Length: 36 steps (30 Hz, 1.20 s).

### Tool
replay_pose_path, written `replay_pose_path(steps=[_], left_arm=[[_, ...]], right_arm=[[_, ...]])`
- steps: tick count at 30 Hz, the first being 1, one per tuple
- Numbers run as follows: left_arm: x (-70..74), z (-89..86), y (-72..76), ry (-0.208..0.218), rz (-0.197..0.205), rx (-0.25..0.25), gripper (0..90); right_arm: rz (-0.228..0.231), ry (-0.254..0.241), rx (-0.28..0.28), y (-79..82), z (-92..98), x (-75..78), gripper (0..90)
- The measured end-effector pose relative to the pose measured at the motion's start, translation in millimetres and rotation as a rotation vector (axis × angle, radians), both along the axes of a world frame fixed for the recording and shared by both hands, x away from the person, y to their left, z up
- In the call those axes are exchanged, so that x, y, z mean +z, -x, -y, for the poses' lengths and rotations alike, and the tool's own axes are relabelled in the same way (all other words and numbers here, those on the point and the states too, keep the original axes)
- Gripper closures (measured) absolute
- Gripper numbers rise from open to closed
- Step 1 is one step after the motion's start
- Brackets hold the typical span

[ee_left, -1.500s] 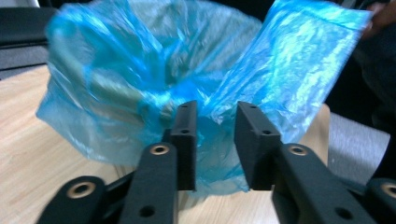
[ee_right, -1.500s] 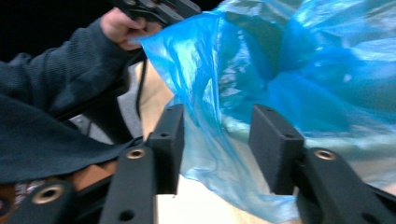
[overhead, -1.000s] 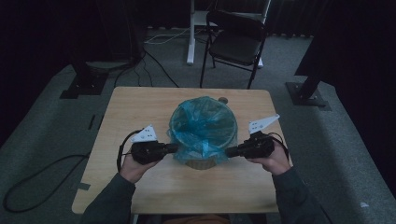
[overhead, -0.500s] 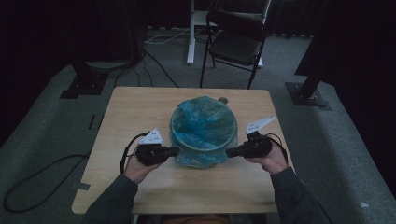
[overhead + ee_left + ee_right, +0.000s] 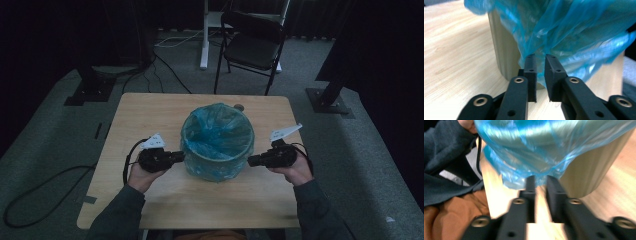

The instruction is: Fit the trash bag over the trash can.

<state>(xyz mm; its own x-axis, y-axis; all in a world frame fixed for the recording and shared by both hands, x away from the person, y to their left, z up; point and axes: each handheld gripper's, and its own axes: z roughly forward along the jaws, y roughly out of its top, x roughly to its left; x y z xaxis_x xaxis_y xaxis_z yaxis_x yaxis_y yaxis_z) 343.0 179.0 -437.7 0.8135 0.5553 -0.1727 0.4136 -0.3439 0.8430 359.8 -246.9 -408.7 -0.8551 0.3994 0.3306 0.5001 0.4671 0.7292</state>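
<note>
High view shows the blue bag (image 5: 216,131) over the bin (image 5: 215,167) mid-table, dead between my left gripper (image 5: 181,157) and right gripper (image 5: 251,161); both have just been parting, seemingly off its hem.

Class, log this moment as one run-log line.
left gripper: just opened, off bag | right gripper: just opened | blue bag: lining bin

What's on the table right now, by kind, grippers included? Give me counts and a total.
Bins: 1
Blue bag liners: 1
Small round things behind the bin: 1
Handheld grippers, left gripper and right gripper: 2
Total: 5
</note>
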Motion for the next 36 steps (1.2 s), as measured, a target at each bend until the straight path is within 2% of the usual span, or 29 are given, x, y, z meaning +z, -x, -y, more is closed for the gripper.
replay_pose_path(steps=[3,9,11,14,15,16,17,20,21,23,27,30,36], left_arm=[[7.3,-6.1,2.8,0.030,0.016,0.016,72.2],[23.0,-10.6,0.3,0.066,0.056,0.056,64.3],[29.1,-12.0,-2.2,0.067,0.069,0.080,61.5],[39.1,-14.8,-6.4,0.091,0.083,0.100,60.5],[39.1,-14.8,-6.4,0.091,0.083,0.100,60.1],[44.7,-13.2,-10.0,0.090,0.087,0.106,59.6],[46.8,-11.6,-11.9,0.088,0.090,0.108,59.4],[51.5,-5.7,-18.7,0.094,0.089,0.113,58.6],[51.5,-5.7,-18.7,0.094,0.089,0.113,58.5],[55.2,0.3,-27.1,0.105,0.086,0.121,58.4],[56.7,6.5,-36.2,0.098,0.073,0.135,58.2],[54.7,10.0,-47.0,0.105,0.053,0.155,58.2],[50.5,11.6,-52.2,0.102,0.039,0.169,59.7]], right_arm=[[0.026,-0.020,-0.037,0.7,7.3,8.5,64.1],[0.074,-0.058,-0.108,-5.1,13.6,22.9,58.9],[0.089,-0.076,-0.119,-7.6,13.7,27.8,56.8],[0.121,-0.094,-0.128,-9.1,11.8,34.1,56.4],[0.121,-0.094,-0.128,-9.1,11.8,34.1,56.4],[0.150,-0.084,-0.155,-11.9,9.1,39.4,55.9],[0.159,-0.082,-0.167,-13.6,7.8,41.0,55.7],[0.172,-0.060,-0.198,-19.7,2.6,43.6,54.9],[0.172,-0.060,-0.198,-19.7,2.6,43.6,54.9],[0.177,-0.029,-0.229,-27.0,-1.9,42.4,54.3],[0.163,-0.020,-0.252,-34.3,-3.4,38.9,54.8],[0.132,-0.056,-0.244,-40.6,-1.6,35.8,62.5],[0.117,-0.097,-0.247,-41.2,5.4,37.9,81.6]])
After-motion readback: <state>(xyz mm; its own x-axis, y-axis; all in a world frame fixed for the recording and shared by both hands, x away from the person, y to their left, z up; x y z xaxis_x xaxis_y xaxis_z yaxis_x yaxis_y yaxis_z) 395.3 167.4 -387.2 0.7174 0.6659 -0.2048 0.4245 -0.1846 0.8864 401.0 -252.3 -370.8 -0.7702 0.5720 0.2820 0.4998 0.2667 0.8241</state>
